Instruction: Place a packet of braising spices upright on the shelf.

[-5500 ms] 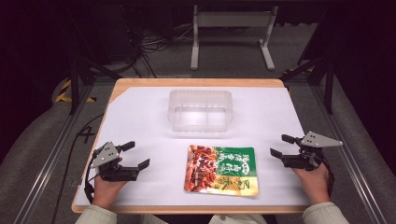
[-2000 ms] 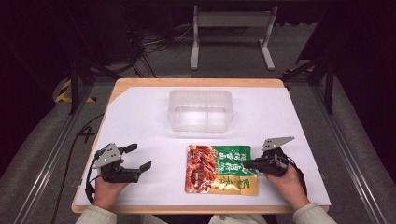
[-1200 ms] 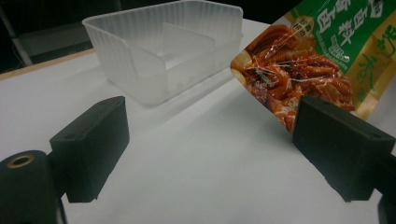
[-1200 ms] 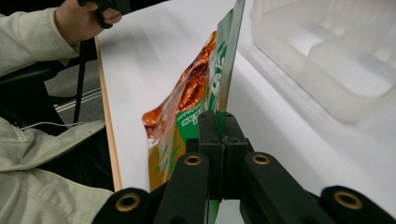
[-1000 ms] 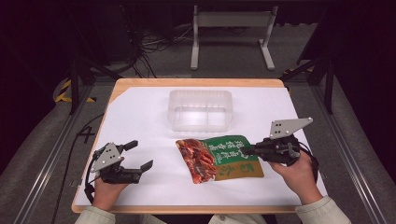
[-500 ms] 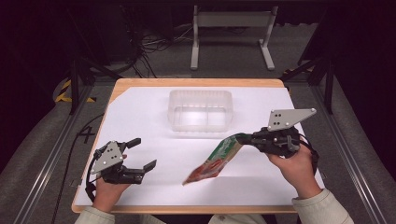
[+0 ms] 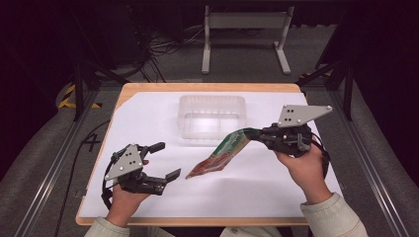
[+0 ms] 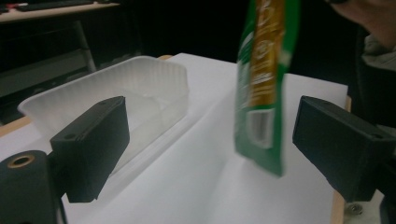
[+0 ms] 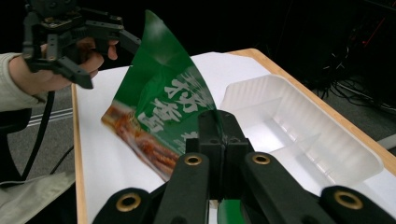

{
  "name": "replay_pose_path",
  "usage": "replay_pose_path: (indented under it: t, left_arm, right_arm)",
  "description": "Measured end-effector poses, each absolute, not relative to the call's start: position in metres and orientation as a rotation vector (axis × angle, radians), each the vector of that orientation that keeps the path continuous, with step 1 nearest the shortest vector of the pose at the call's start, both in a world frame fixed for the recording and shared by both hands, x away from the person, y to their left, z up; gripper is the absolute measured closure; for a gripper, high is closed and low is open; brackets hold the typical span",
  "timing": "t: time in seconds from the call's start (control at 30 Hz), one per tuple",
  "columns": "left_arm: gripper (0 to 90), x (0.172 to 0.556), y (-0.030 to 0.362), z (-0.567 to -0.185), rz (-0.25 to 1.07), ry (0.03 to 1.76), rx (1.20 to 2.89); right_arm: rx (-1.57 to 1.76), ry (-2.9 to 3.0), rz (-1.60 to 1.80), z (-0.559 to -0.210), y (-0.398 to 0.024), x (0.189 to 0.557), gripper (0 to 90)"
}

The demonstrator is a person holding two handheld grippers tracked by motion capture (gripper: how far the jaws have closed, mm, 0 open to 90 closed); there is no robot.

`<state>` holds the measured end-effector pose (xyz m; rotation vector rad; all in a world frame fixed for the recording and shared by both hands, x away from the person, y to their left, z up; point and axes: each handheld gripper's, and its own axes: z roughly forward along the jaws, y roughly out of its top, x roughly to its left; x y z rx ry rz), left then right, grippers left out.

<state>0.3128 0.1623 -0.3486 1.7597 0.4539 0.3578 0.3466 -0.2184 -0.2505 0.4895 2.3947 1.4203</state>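
A green and red food pouch [image 7: 222,153] hangs slanted over the white sheet, with its red end low beside the left gripper. My right gripper [image 7: 253,135] is shut on the pouch's green upper end; in the right gripper view the jaws [image 9: 218,135] pinch the pouch [image 9: 163,107]. My left gripper [image 7: 168,160] is open, lifted off the sheet, just left of the pouch's low end. In the left gripper view the pouch [image 8: 261,84] hangs between the spread jaws without touching them. A clear plastic tray [image 7: 212,116] stands empty behind the pouch.
A white sheet [image 7: 148,118] covers the wooden table [image 7: 197,88]. The tray [image 9: 299,130] lies to the right of the held pouch in the right gripper view. A metal stand [image 7: 244,34] and cables sit on the floor beyond the table.
The right gripper has lifted the pouch from lying flat on the sheet to hanging at a slant. The left gripper has risen and shifted slightly toward the pouch.
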Motion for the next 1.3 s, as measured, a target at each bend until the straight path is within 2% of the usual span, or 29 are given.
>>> replay_pose_path:
  t: [0.1,0.23,0.27,0.33,0.47,0.63,0.73,0.9,1.2,1.3]
  left_arm:
    - [11.6,0.318,0.151,-0.341,0.276,0.459,1.743]
    - [8.6,0.323,0.136,-0.332,0.231,0.439,1.758]
    - [8.9,0.324,0.13,-0.329,0.167,0.414,1.766]
    - [9.6,0.325,0.119,-0.325,0.131,0.388,1.791]
    - [10.6,0.325,0.099,-0.321,0.159,0.38,1.874]
    - [15.0,0.326,0.075,-0.325,0.294,0.44,1.966]
    - [21.9,0.335,0.073,-0.328,0.304,0.489,1.958]
    - [38.5,0.347,0.08,-0.33,0.263,0.54,1.911]
    - [76.5,0.347,0.086,-0.33,0.278,0.497,1.91]
    - [85.3,0.347,0.086,-0.33,0.271,0.482,1.908]
  right_arm:
    - [0.499,2.392,1.43,-0.252,-0.214,0.351,90.0]
    - [0.532,2.405,1.445,-0.255,-0.207,0.355,90.0]
    - [0.533,2.41,1.447,-0.255,-0.206,0.355,90.0]
    - [0.535,2.419,1.443,-0.257,-0.203,0.356,90.0]
    - [0.538,2.427,1.444,-0.257,-0.197,0.355,90.0]
    - [0.524,2.43,1.424,-0.257,-0.192,0.352,90.0]
    - [0.511,2.438,1.4,-0.259,-0.186,0.352,90.0]
    - [0.496,2.446,1.381,-0.26,-0.179,0.352,90.0]
    - [0.479,2.46,1.374,-0.261,-0.171,0.351,90.0]
    - [0.476,2.455,1.383,-0.261,-0.17,0.351,89.9]
